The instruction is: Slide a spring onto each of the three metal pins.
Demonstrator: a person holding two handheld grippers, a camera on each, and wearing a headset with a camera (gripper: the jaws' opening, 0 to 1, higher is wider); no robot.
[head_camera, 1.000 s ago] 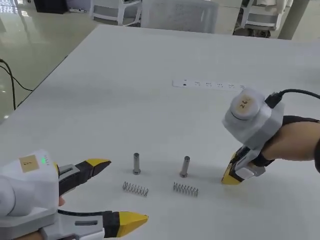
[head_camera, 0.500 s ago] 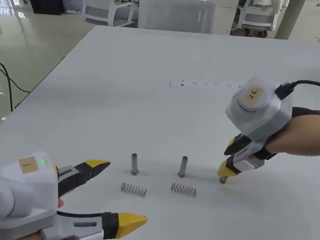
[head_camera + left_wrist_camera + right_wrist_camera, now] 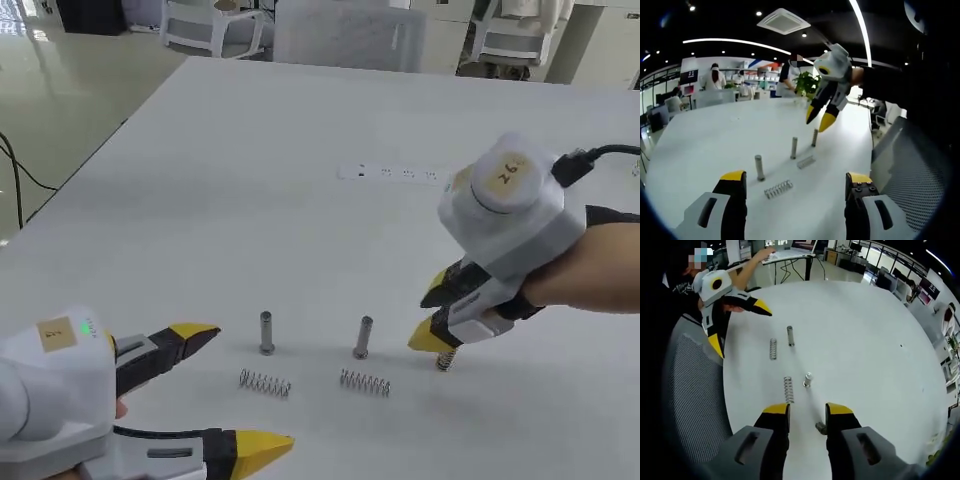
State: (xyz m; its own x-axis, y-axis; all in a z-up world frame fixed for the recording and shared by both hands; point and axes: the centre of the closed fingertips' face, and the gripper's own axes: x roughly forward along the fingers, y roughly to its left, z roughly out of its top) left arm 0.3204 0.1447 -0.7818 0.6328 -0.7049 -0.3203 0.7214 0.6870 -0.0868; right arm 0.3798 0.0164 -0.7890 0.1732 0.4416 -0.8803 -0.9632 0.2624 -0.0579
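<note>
Two bare metal pins [image 3: 266, 332] [image 3: 364, 337] stand upright on the white table, each with a loose spring [image 3: 265, 383] [image 3: 365, 382] lying in front of it. Further right, a third pin [image 3: 444, 360] carries a spring around its shaft. My right gripper [image 3: 427, 318] hovers just above and left of that pin, open, nothing between its fingers. In the right gripper view the third pin [image 3: 820, 428] sits low beside the right finger [image 3: 839, 411]. My left gripper [image 3: 230, 388] is open at the near left, short of the springs; the left gripper view shows the three pins [image 3: 759, 167] [image 3: 794, 148] [image 3: 814, 137] in a row.
A white power strip [image 3: 400, 173] lies farther back on the table [image 3: 300, 200]. Chairs [image 3: 345, 35] stand beyond the far edge, and a grey mesh chair [image 3: 695, 390] is at the near side. The left gripper [image 3: 740, 325] shows at the upper left of the right gripper view.
My right gripper has lifted off the table and drifted slightly left, uncovering the third pin with a spring on it. The left gripper has stayed put.
</note>
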